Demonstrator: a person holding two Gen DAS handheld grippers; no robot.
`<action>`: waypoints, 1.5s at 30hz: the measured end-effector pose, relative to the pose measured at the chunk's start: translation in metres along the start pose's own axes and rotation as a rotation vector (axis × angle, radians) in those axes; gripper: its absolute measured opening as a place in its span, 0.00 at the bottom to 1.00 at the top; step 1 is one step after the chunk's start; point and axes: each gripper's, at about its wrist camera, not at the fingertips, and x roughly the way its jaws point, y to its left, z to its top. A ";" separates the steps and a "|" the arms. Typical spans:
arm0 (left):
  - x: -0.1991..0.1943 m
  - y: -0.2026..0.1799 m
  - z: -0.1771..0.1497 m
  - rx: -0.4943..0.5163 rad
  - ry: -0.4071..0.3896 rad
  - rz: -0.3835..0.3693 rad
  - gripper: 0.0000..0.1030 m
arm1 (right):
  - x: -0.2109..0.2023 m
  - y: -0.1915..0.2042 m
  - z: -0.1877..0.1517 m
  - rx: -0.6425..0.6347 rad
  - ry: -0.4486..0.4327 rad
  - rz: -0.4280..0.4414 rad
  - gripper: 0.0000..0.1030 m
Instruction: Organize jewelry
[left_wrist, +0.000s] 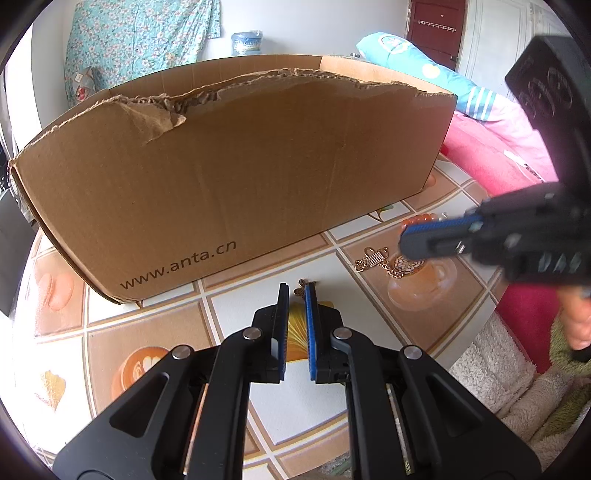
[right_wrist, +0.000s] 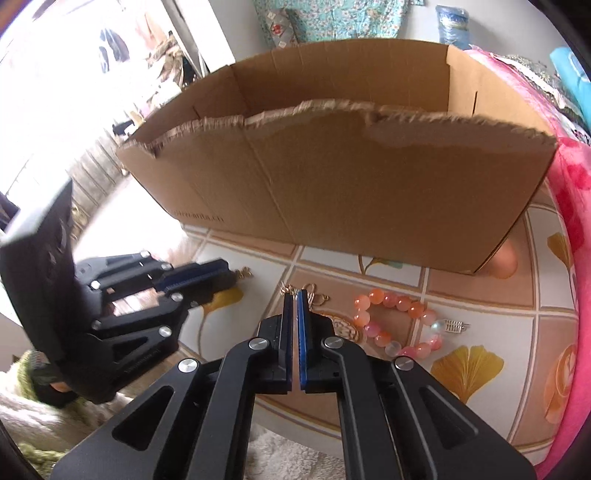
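Both black blue-padded grippers, left gripper nearly closed and right gripper closed at a thin gold chain, look mid-pickup; next likely calls for lifting it into the torn brown cardboard box.

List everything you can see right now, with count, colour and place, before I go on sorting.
cardboard box: one, brown, open top with a torn front edge, at the back of the table
tablecloth: one, tile pattern in cream and tan, under everything
bead bracelet: one, orange and pink, in front of the box, right of the right gripper
gold chain: one, gold, by the right gripper's tips
silver charm: one, silver, just right of the bracelet
small gold piece: one, gold, at the left gripper's tips
blanket: one, pink, right edge
floral cloth: one, teal, behind the box
left gripper: black, blue pads, nearly closed
right gripper: black, blue pads, shut
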 end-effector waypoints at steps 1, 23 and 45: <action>0.000 0.001 -0.001 0.001 0.000 0.000 0.08 | -0.003 -0.001 0.002 0.009 -0.011 0.010 0.02; 0.001 0.001 -0.001 0.000 0.000 0.004 0.08 | 0.023 0.024 -0.010 -0.174 0.035 -0.159 0.04; 0.000 0.003 -0.002 -0.004 -0.004 -0.002 0.08 | -0.002 0.017 0.005 -0.077 0.004 -0.061 0.31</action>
